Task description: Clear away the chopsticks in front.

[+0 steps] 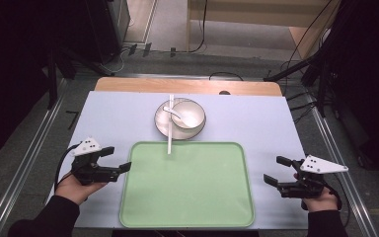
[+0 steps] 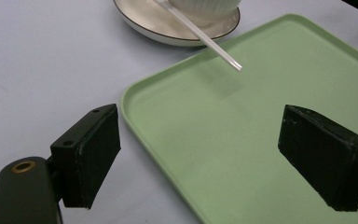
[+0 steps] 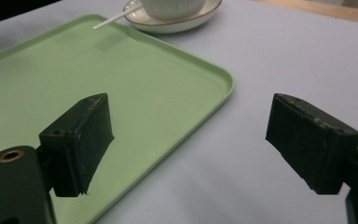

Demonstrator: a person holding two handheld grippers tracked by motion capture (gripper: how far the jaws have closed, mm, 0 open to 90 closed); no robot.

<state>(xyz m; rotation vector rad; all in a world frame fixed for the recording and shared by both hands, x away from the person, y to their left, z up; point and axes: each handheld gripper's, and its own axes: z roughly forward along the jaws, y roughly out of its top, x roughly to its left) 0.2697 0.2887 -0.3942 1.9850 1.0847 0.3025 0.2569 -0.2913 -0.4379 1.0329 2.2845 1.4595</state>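
Centrally on the tabletop (image 1: 108,113): green tray (image 1: 187,185), bare. At 12 o'clock from it, saucer (image 1: 162,123) with bowl (image 1: 190,114), spoon (image 1: 172,112), straw (image 1: 170,133) overhanging the rim. Left gripper (image 1: 118,159) at 9, right gripper (image 1: 276,170) at 3; fingers (image 2: 91,154) wide apart, holding nothing.

The tray (image 1: 187,185) lies between the left gripper (image 1: 116,159) and the right gripper (image 1: 274,171). Beyond it sits a plate (image 1: 164,123) holding a bowl (image 1: 190,114); a straw (image 1: 170,126) overhangs the tray's far edge.
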